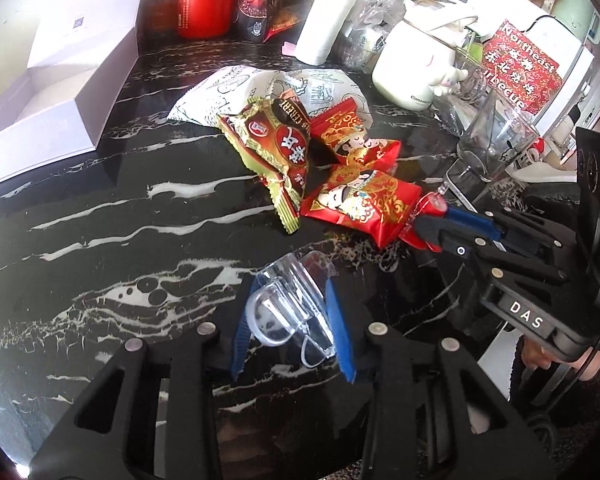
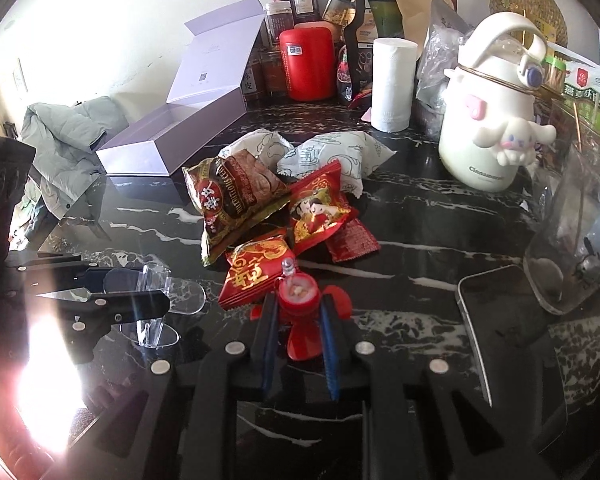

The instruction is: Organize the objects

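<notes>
Left gripper (image 1: 296, 320) clamped on a clear plastic piece (image 1: 288, 308), blue pads pressed on both its sides, just above the black marble table (image 1: 100, 248). Right gripper (image 2: 300, 320) clamped on a small red toy (image 2: 300, 304), pads tight against its round top, red flap hanging down between the fingers. Ahead of both grippers, a heap of snack packs: a brown and gold pack (image 2: 232, 196), a red pack with a cartoon face (image 2: 320, 212) beside it, and one more red pack (image 2: 256, 272) lying just in front of the red toy. Behind the heap, two white printed bags (image 2: 336, 156). Farther ahead and to the left, an open pale purple box (image 2: 188, 136), lid tipped up. Far ahead, a red can (image 2: 308, 64) and a white paper roll (image 2: 392, 84) standing near each other. Ahead and to the right of the right gripper, a white bottle (image 2: 488, 120) with a bunny figure on it. Close on the right of the right gripper, a phone (image 2: 500, 320) lying flat, and a clear glass cup (image 2: 572, 248) just past it. In the left wrist view, the right gripper (image 1: 424, 224) seen off to the right, touching the near red pack (image 1: 360, 200).
</notes>
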The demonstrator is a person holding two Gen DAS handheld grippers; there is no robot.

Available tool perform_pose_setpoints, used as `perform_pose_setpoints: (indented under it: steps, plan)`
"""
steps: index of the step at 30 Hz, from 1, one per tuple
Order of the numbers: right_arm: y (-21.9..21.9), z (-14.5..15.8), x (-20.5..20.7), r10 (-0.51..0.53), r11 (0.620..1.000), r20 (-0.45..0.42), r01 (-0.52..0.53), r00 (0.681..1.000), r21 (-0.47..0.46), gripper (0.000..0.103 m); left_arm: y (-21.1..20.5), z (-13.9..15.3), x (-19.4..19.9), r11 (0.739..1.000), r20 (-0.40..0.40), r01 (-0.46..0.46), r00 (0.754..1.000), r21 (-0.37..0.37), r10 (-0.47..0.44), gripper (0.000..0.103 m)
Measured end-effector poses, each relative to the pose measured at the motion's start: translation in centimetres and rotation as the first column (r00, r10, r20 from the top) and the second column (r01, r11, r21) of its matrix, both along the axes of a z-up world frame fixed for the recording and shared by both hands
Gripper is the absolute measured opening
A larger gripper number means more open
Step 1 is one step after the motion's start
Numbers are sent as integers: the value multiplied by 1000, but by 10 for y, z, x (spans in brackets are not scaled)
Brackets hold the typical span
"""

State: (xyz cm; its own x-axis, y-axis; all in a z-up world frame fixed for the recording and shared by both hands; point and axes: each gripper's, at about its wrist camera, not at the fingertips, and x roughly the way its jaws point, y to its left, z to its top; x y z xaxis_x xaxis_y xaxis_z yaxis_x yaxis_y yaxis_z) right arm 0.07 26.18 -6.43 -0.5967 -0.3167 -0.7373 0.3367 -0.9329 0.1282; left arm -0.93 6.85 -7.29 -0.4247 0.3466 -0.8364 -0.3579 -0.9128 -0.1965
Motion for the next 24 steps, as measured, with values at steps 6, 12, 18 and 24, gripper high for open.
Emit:
perform_pose_setpoints:
  steps: [6, 12, 18, 24]
  plan:
    - [-1, -1, 7, -1, 1000, 6, 1, 1000, -5, 20, -10, -2, 6, 999, 12, -25, 1000, 39, 24, 33]
    - [1, -6, 8, -3, 1000, 17, 3, 1000, -6, 20, -11, -3, 2, 998, 41, -24, 999, 51, 22, 33]
    - [6, -10, 6, -6, 1000, 25, 6, 1000, -4, 20, -2, -8, 2, 1000, 36, -24, 999, 13, 24, 48]
    - [7, -16, 3, -2, 1000, 23, 2, 1000, -4, 26, 7, -11, 4, 999, 5, -20, 1000, -50, 20, 59]
